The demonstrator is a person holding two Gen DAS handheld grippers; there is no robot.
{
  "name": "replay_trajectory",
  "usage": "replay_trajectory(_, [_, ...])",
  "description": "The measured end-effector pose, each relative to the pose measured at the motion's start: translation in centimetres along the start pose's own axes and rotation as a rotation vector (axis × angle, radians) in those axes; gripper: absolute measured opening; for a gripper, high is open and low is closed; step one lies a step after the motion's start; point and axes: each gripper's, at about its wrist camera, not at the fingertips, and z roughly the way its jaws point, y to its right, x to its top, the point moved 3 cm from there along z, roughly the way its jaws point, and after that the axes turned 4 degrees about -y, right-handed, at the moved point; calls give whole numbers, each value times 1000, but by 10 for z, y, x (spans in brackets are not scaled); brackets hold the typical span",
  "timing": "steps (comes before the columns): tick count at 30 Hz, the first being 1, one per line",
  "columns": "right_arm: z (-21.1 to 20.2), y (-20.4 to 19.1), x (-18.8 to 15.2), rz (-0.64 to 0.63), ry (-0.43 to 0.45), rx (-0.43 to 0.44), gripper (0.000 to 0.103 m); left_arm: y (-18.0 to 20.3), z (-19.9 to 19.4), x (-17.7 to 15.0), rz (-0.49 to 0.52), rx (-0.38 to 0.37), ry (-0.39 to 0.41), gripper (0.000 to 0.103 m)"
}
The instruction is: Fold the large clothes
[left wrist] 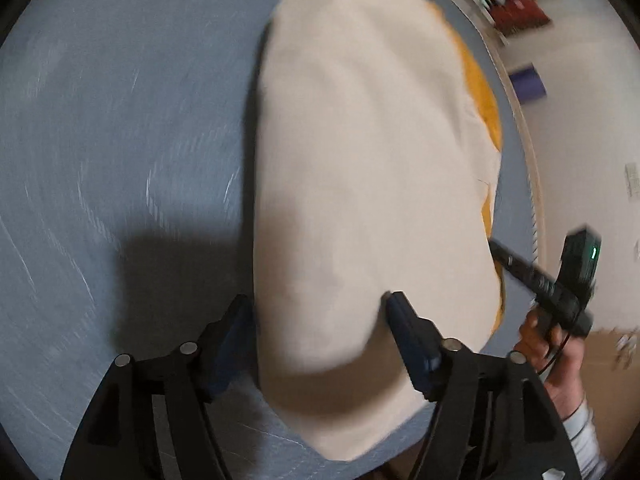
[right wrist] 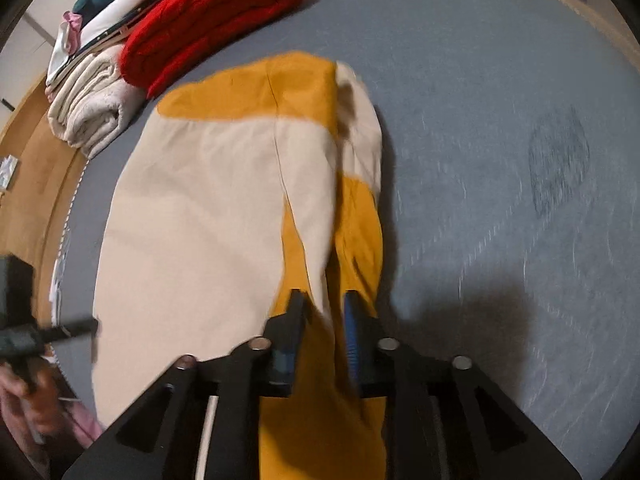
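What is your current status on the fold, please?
Left gripper open astride cream-and-orange garment. Right gripper shut on its edge. Folded stack clear.

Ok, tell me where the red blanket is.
Right wrist view, upper left: the folded red blanket lies on the blue-grey mattress, beside the rolled cream blanket.

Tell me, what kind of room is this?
Probably a bedroom at home. The cream-and-orange garment lies on a wide blue-grey bed-like surface with a wooden edge, and folded blankets and clothes, like the red one, are stacked nearby.
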Motion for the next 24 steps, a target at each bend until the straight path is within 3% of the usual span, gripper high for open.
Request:
replay_trajectory(3, [-1,10,-26,7,-44,6,44,0,13,8,-113,-145,55,61])
replay_trajectory(5, [-1,18,-42,0,-73,17,44,-2,17,2,-163,-195,98,57])
replay_trajectory(8, [-10,29,-52,4,-72,20,45,0,16,-4,-240,-346,127,48])
replay_trajectory(9, [-13,30,-54,7,-67,20,44,4,14,-5,-227,-350,131,49])
replay_trajectory(10, [-17,31,-56,11,-65,20,44,6,13,-5,-196,-303,133,49])
replay_trajectory(11, [-19,33,-58,11,-70,19,44,7,10,-4,-149,-206,134,52])
replay_trajectory(13, [-15,32,-62,2,-104,24,44,6,7,-1,-90,-65,132,64])
replay_trajectory(15, [-12,36,-68,-6,-137,29,44,5,8,0,-78,-16,118,66])
replay_trajectory(18, [2,32,-83,-70,-197,-36,41,9,1,0,-86,11,92,66])
replay_trajectory(22, [-3,33,-93,-68,-184,-106,42,40,-28,-20,41,246,137,63])
replay_trajectory(24, [-21,34,-98,-59,-125,-171,42,63,-53,-47,136,351,229,64])
